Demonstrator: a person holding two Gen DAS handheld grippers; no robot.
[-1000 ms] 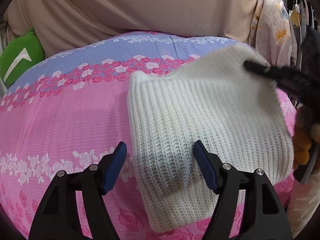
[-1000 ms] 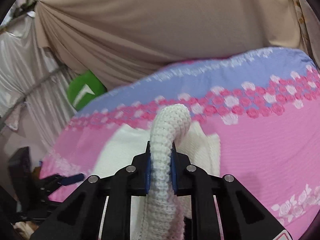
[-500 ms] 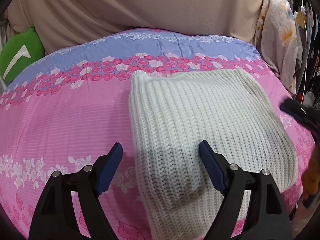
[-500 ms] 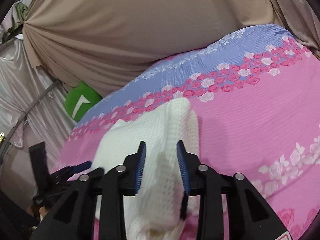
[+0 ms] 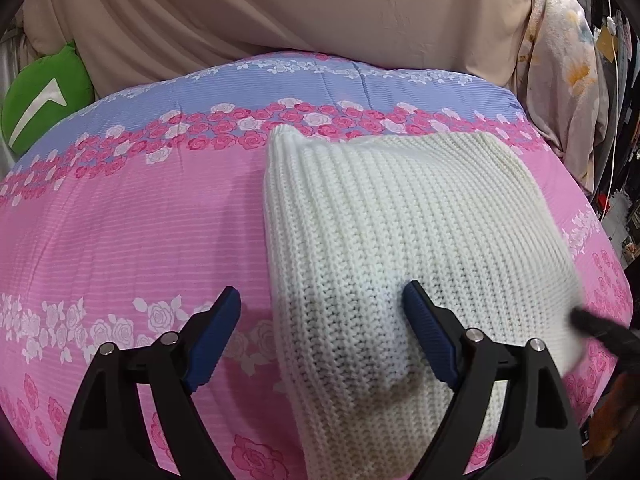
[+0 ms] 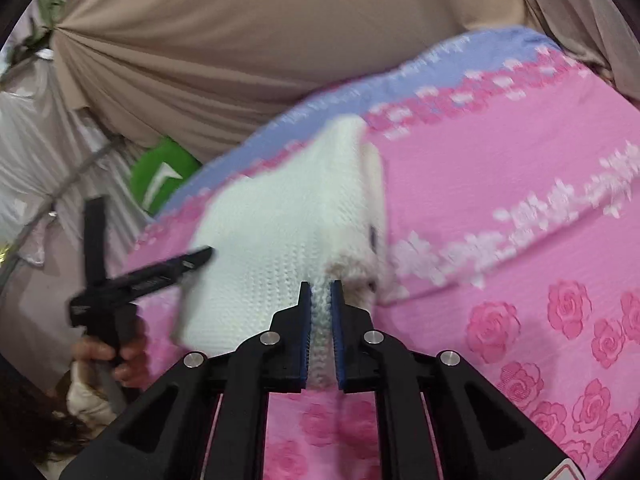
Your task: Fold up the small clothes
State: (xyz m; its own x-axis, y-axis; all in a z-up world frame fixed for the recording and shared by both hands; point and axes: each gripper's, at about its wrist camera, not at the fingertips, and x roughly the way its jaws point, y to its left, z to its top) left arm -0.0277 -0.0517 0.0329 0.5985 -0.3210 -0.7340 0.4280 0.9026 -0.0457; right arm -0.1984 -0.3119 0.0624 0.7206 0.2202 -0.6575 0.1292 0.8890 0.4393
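A folded white knit garment (image 5: pixel 400 240) lies on the pink floral bedspread (image 5: pixel 132 232). My left gripper (image 5: pixel 322 336) is open and empty, its jaws straddling the garment's near left edge just above it. In the right wrist view the garment (image 6: pixel 288 232) is blurred. My right gripper (image 6: pixel 319 322) is shut on the garment's near edge, with knit showing between the blue pads. The left gripper (image 6: pixel 160 272) shows at the garment's far side in that view, and the right gripper's tip (image 5: pixel 592 324) shows at the right edge of the left view.
A beige curtain (image 5: pixel 300 12) hangs behind the bed. A green cushion (image 5: pixel 44 96) sits at the far left. Floral fabric (image 5: pixel 560 72) and clutter stand past the bed's right edge. The bedspread's blue band (image 5: pixel 320 88) runs along the far side.
My right gripper let go of the garment's raised fold, dropped toward the near edge and closed on it. The garment now lies flat. My left gripper barely moved.
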